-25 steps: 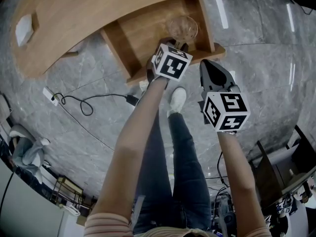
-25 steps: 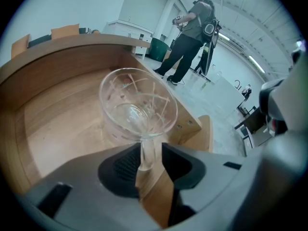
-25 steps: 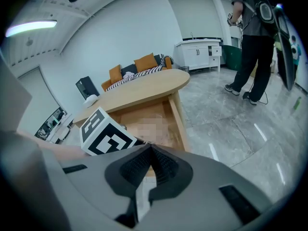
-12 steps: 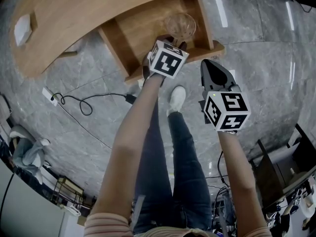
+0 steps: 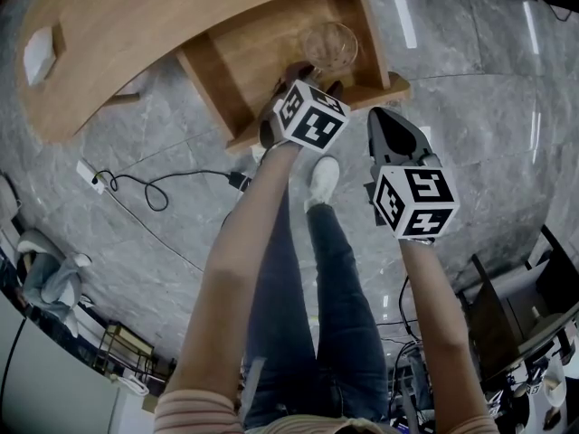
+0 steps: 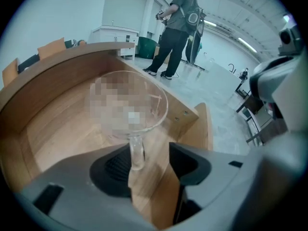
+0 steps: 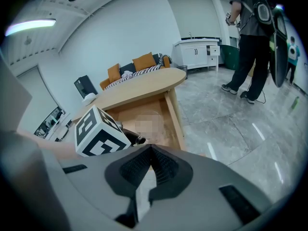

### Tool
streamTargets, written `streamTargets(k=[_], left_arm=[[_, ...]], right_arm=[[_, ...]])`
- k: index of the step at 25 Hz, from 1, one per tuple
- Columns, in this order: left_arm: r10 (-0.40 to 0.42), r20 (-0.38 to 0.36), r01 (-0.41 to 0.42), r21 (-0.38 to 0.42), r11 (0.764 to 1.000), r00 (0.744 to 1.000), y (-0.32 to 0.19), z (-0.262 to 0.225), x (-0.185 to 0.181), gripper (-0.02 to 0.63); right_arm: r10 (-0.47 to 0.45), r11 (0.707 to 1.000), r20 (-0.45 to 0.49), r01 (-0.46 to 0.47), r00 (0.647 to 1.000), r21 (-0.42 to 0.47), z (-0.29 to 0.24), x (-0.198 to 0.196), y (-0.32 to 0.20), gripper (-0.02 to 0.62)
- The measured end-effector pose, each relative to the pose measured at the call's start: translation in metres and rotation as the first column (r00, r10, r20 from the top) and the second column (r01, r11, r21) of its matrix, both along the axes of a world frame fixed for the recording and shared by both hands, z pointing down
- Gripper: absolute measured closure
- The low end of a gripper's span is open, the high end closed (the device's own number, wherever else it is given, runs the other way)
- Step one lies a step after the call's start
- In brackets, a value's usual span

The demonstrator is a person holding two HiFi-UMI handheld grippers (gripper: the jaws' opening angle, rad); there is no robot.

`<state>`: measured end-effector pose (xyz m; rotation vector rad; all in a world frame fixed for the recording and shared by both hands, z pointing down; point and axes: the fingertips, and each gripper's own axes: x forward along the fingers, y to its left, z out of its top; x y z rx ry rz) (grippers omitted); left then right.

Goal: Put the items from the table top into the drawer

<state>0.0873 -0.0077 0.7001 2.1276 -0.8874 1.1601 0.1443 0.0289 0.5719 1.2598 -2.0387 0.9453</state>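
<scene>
A wooden table (image 5: 136, 25) has its drawer (image 5: 253, 57) pulled out. A clear glass (image 5: 328, 48) stands in the drawer. The left tongs (image 5: 312, 75) point down at the glass, which is right at their tips. Their jaws have just been opening. The right tongs (image 5: 382, 116) hang beside the drawer, over the grey floor (image 5: 109, 269). A black cable (image 5: 194, 174) lies on the floor.
</scene>
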Motion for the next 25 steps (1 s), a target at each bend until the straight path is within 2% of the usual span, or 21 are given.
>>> streamTargets(k=[3,9,11,19,25], left_arm=[[-0.003,0.038,0.002,0.027,1.000,0.999,-0.001,0.001,-0.003,0.383],[-0.085,0.132,0.068,0.129,0.989,0.988,-0.015,0.000,-0.022,0.342],[-0.096,0.143,0.073,0.153,0.986,0.985,-0.021,-0.002,-0.028,0.342],[-0.137,0.067,0.126,0.144,0.982,0.988,-0.025,-0.033,-0.041,0.342],[-0.168,-0.025,0.169,0.109,0.980,0.986,-0.018,-0.066,-0.042,0.342]], right_arm=[[0.001,1.000,-0.002,-0.001,1.000,-0.002,0.001,0.000,0.000,0.586],[0.002,1.000,-0.007,-0.002,1.000,-0.004,0.003,0.003,0.000,0.586],[0.005,1.000,-0.007,-0.005,1.000,-0.004,0.003,0.004,0.001,0.586],[0.005,1.000,0.003,-0.005,1.000,0.007,-0.009,-0.003,0.000,0.586],[0.001,0.999,0.017,-0.001,1.000,0.040,-0.033,-0.011,-0.009,0.586]])
